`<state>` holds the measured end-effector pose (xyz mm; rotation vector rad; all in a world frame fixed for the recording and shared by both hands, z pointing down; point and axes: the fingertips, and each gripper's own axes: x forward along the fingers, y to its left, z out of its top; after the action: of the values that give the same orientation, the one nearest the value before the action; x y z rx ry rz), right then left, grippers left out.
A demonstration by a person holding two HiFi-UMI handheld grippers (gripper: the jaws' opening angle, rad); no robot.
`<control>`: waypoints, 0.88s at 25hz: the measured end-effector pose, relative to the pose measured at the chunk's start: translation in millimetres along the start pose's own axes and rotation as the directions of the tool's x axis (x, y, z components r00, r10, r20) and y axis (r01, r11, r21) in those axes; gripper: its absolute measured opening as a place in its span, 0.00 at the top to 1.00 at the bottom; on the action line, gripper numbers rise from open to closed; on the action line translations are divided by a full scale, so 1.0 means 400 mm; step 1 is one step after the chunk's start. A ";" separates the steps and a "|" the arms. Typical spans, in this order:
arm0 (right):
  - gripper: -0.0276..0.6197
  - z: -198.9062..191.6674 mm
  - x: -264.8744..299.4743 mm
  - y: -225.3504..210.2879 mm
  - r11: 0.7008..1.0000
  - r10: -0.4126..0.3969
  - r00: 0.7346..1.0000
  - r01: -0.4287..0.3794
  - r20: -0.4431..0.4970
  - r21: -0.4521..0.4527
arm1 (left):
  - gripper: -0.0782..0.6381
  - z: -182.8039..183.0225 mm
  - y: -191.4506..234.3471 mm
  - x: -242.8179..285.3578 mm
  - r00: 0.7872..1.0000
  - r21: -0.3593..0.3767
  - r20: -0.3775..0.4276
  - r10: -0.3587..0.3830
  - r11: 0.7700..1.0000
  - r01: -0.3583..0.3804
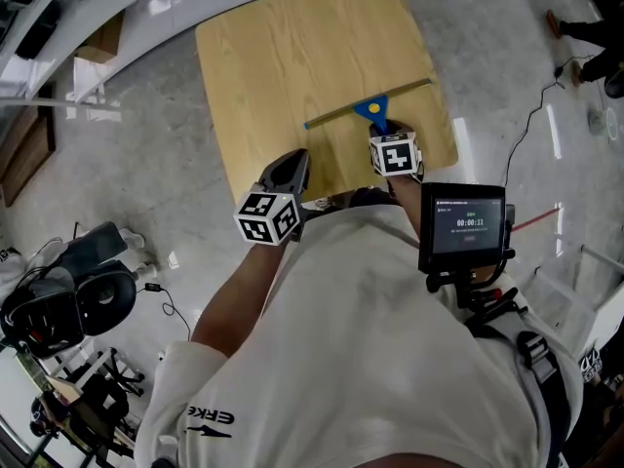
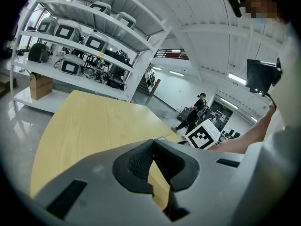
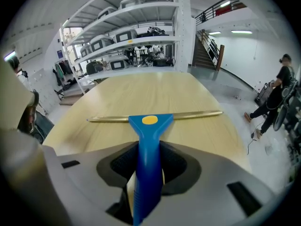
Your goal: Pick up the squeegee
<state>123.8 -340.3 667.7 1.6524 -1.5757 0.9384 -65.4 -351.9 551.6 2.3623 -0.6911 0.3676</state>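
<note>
Right gripper view: right hand-held gripper [image 3: 149, 149] is pinching the squeegee [image 3: 150, 121]. Its blue handle [image 3: 148, 178] runs straight up between the jaws, with a dark pad against each side. The handle widens into a triangular head with a yellow dot, and the thin brass-coloured blade [image 3: 197, 114] crosses just past the head. The blade looks to be lying flat on the surface [image 3: 155, 91]; I can't tell whether the handle end is lifted.

Head view: the squeegee sits on the near right part of the surface. The blade runs roughly parallel to the surface's near edge and the handle points back toward that edge.

Left gripper view: left hand-held gripper [image 2: 151, 142] has its jaw tips pressed together with nothing between them. It sits over the near edge of the surface, left of the squeegee and apart from it. The right gripper's marker cube [image 2: 203, 134] shows off to the right.

Past the far edge of the surface: white shelving [image 3: 127, 41] loaded with equipment. Off the surface's right side, well apart from it, a person [image 3: 277, 93] stands on the grey floor [image 3: 235, 91].
</note>
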 end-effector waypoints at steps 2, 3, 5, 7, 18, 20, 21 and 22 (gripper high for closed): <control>0.75 0.004 -0.004 -0.001 1.000 0.002 1.000 -0.002 0.019 0.007 | 0.88 0.004 0.001 0.003 1.000 0.001 0.003 -0.003 1.000 0.003; 0.75 0.007 -0.006 -0.001 1.000 0.003 1.000 -0.003 0.030 0.010 | 0.88 0.005 0.001 0.006 1.000 0.001 0.004 -0.005 1.000 0.005; 0.75 0.014 -0.011 0.000 1.000 0.005 0.999 -0.006 0.054 0.017 | 0.88 0.005 0.001 0.011 1.000 0.002 0.004 -0.009 1.000 0.009; 0.75 0.023 -0.016 0.000 1.000 0.007 0.997 -0.009 0.078 0.027 | 0.88 0.007 0.002 0.014 1.000 0.003 0.005 -0.012 1.000 0.012; 0.75 0.121 -0.071 0.006 0.996 0.027 0.976 -0.045 0.215 0.079 | 0.88 0.044 0.024 0.037 0.999 0.011 0.014 -0.032 0.999 0.032; 0.75 0.135 -0.099 0.009 0.994 0.029 0.969 -0.054 0.247 0.095 | 0.88 0.046 0.019 0.033 0.999 0.012 0.020 -0.039 0.999 0.039; 0.75 0.127 -0.123 0.013 0.993 0.029 0.964 -0.058 0.264 0.101 | 0.88 0.037 0.007 0.022 0.999 0.013 0.025 -0.043 0.999 0.043; 0.75 0.113 -0.152 0.018 0.992 0.030 0.959 -0.062 0.282 0.107 | 0.88 0.022 -0.011 0.006 0.998 0.013 0.031 -0.048 0.999 0.048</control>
<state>118.1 -347.1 592.0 1.9043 -1.7816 0.8617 -60.4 -355.9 543.7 2.3964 -0.6466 0.3155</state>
